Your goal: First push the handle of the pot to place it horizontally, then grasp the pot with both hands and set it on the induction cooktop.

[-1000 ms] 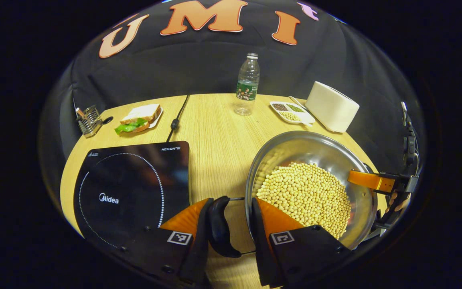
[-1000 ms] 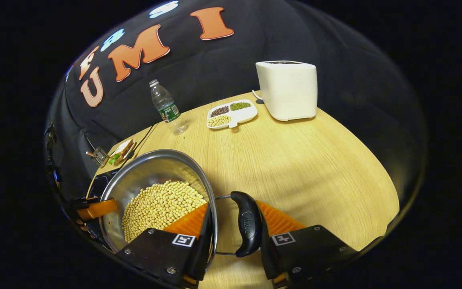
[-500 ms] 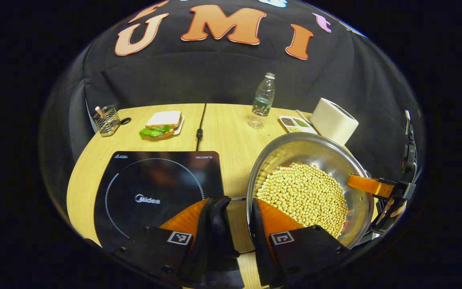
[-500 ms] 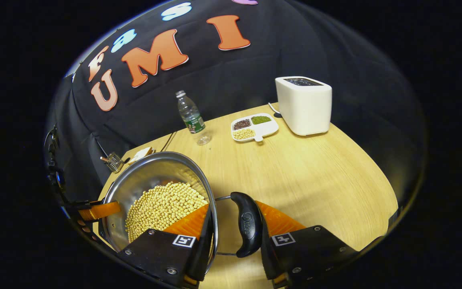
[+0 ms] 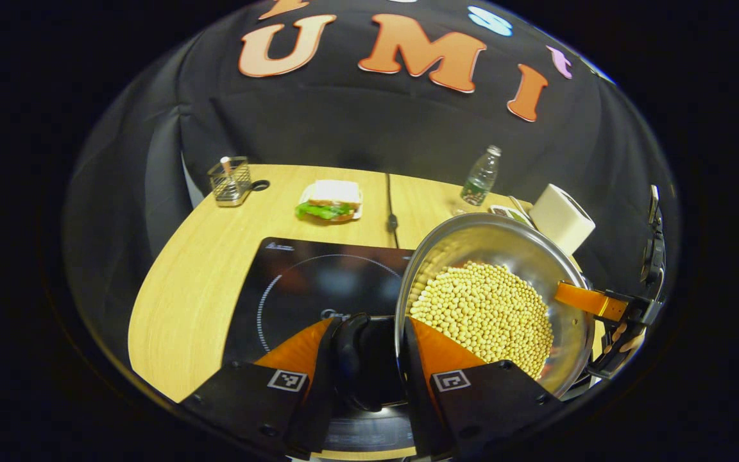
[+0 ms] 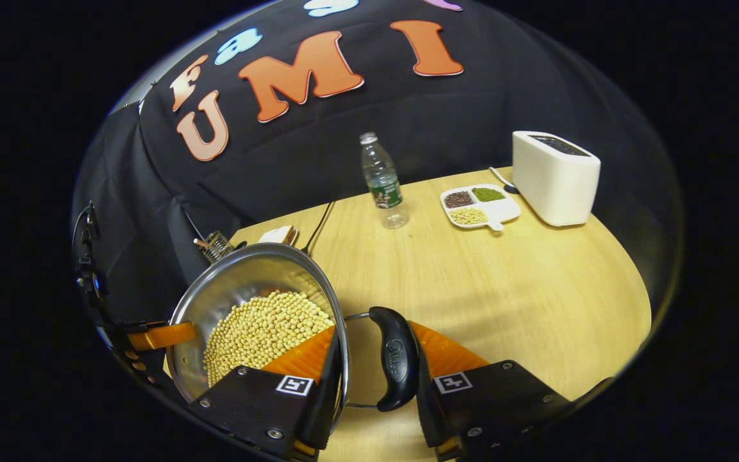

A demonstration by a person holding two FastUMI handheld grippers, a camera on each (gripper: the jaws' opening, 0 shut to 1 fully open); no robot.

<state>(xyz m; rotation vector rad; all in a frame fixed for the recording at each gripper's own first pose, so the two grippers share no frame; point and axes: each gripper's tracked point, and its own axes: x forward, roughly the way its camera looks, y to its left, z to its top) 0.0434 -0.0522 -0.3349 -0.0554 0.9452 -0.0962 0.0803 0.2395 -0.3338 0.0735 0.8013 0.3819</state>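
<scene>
Presently: left gripper, fingers clamped across the near rim and black side handle of a round stainless steel pot filled with yellow soybeans. Right gripper, likewise closed over the opposite rim and black handle. Pot held over the right edge of the black glass induction cooktop on a light wooden table. Behind: sandwich on a plate, clear plastic water bottle, white toaster, white divided dish of grains.
</scene>
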